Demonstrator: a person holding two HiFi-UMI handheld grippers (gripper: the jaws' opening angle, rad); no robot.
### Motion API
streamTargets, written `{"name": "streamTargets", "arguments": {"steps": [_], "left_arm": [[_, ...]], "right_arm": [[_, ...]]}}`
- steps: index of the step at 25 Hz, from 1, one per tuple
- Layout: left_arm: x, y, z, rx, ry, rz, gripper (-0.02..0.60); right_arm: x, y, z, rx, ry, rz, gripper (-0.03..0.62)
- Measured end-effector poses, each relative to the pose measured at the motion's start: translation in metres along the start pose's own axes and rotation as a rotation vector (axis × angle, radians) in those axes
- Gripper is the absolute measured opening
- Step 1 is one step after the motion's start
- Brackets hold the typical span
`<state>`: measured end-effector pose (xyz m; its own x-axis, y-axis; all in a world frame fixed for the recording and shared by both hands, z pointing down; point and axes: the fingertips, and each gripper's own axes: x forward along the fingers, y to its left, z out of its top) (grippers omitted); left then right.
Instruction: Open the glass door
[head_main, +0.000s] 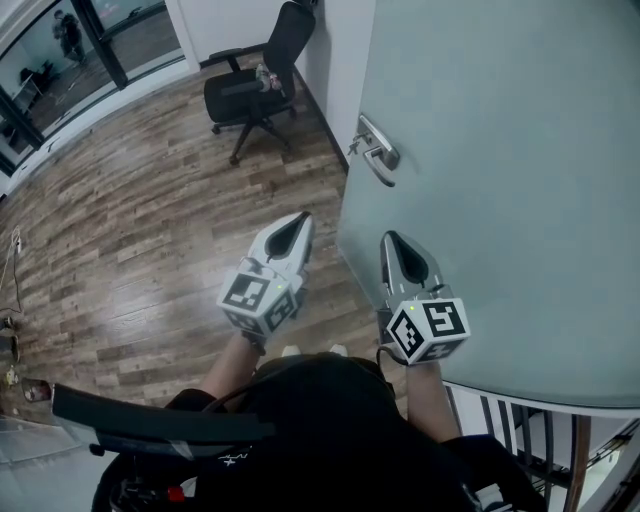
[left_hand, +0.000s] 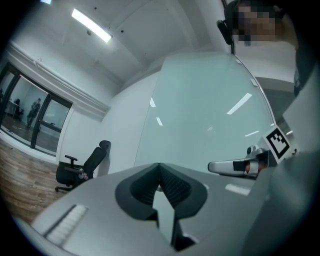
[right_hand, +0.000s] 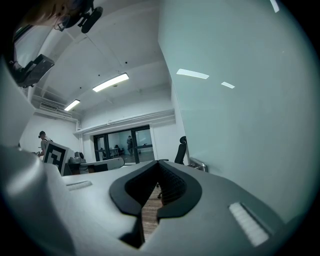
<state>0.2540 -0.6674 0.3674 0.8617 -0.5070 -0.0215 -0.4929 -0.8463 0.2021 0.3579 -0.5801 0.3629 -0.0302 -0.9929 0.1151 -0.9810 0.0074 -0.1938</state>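
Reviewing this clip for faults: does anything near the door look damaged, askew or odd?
Nothing stands out. The glass door is unbroken, its lever handle looks intact, and the office chair stands upright on the wood floor.

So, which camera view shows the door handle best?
The head view: the door handle is whole and unobstructed. The left gripper view shows the handle sideways, partly hidden; the right gripper view only a small part.

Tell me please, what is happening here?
A person stands before the pale frosted glass door, holding a gripper in each hand. The left gripper and the right gripper are both shut and empty. Neither touches the silver metal lever handle yet.
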Motion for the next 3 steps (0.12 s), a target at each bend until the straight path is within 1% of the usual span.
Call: {"name": "streamTargets", "arguments": {"steps": [3], "left_arm": [[-0.0034, 0.0002, -0.0001, 0.001, 0.0, -0.002, 0.002]], "right_arm": [[-0.0015, 0.0027, -0.001, -0.003, 0.0, -0.002, 0.002]]}}
